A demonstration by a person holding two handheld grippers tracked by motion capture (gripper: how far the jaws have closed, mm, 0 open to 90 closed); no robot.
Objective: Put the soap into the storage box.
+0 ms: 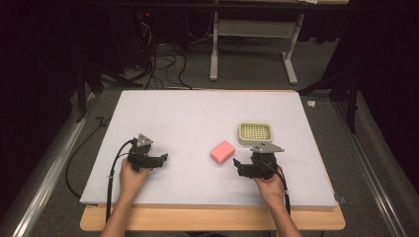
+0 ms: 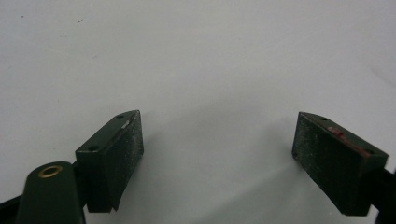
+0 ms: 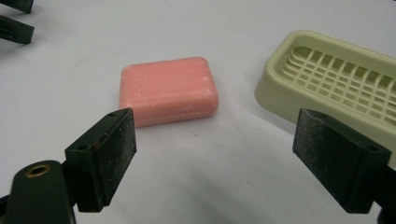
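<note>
A pink bar of soap [image 1: 223,151] [image 3: 168,90] lies flat on the white table top [image 1: 197,123], near its middle. Just behind and to the right of it stands a pale yellow soap dish [image 1: 255,133] [image 3: 341,79] with a grid floor, empty. My right gripper [image 1: 236,166] [image 3: 215,154] rests low on the table a short way in front of the soap, open, jaws wide apart with nothing between them. My left gripper [image 1: 165,158] [image 2: 217,149] sits at the table's left, open over bare table, pointing toward the soap.
The white top lies on a wooden board [image 1: 212,219] whose edge shows at the front. Cables [image 1: 163,59] and a grey table frame [image 1: 252,44] stand on the floor behind. The left gripper's jaw tips [image 3: 16,21] show at the top left of the right gripper view.
</note>
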